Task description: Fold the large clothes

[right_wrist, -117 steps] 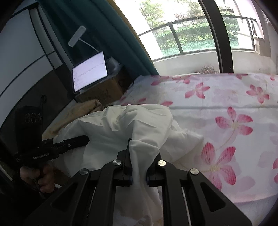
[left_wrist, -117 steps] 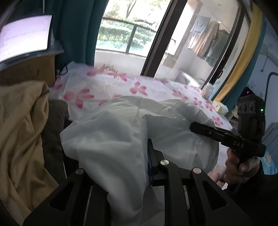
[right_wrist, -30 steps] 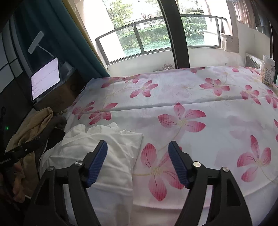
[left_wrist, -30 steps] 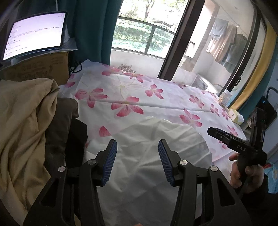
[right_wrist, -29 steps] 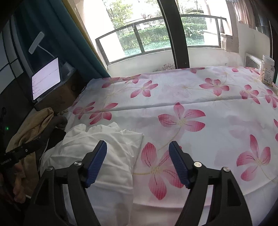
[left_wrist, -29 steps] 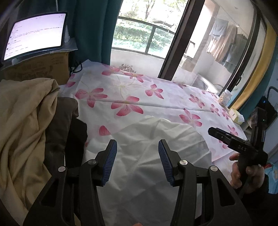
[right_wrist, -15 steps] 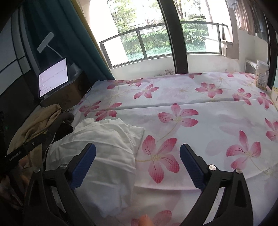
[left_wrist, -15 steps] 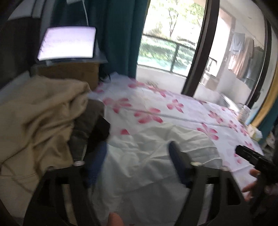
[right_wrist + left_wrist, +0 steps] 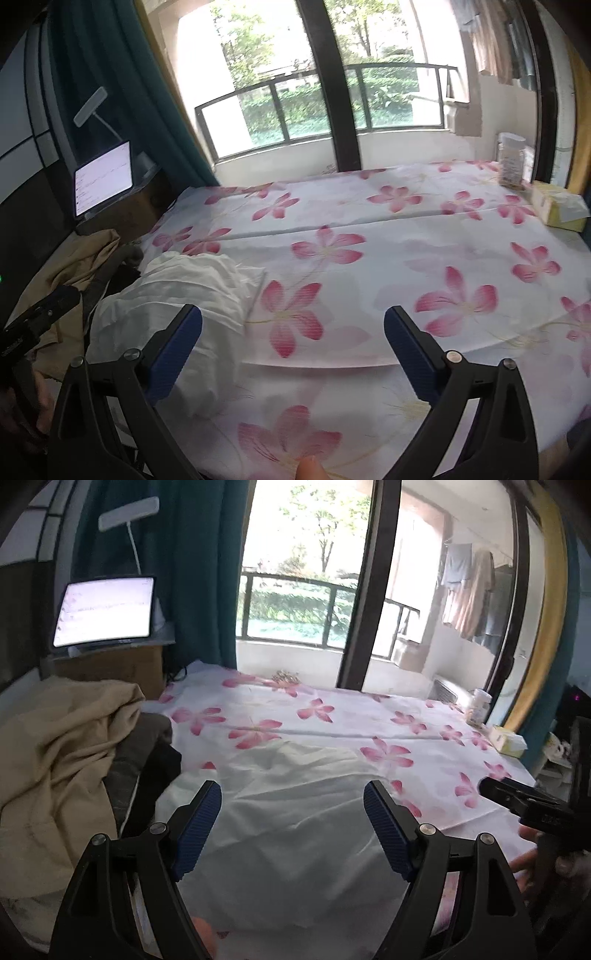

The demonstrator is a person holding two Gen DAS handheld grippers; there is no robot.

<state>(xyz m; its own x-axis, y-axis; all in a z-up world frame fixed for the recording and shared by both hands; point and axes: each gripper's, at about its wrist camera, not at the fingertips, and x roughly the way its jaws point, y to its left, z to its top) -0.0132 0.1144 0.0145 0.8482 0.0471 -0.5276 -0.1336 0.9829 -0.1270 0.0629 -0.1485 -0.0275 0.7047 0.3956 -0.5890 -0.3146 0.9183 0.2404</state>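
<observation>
A bed under a white sheet printed with pink flowers [image 9: 369,295] carried a crumpled white garment [image 9: 177,295] and a yellow tissue box [image 9: 561,210].

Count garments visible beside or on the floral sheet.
3: white garment bunched on the floral sheet; tan garment heaped left; dark garment between them. More may lie hidden underneath.

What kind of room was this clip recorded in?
Most likely a bedroom at home: a wide surface under a pink-flowered sheet looks like a bed, teal curtains frame glass doors to a railed balcony, and laundry hangs out there.
</observation>
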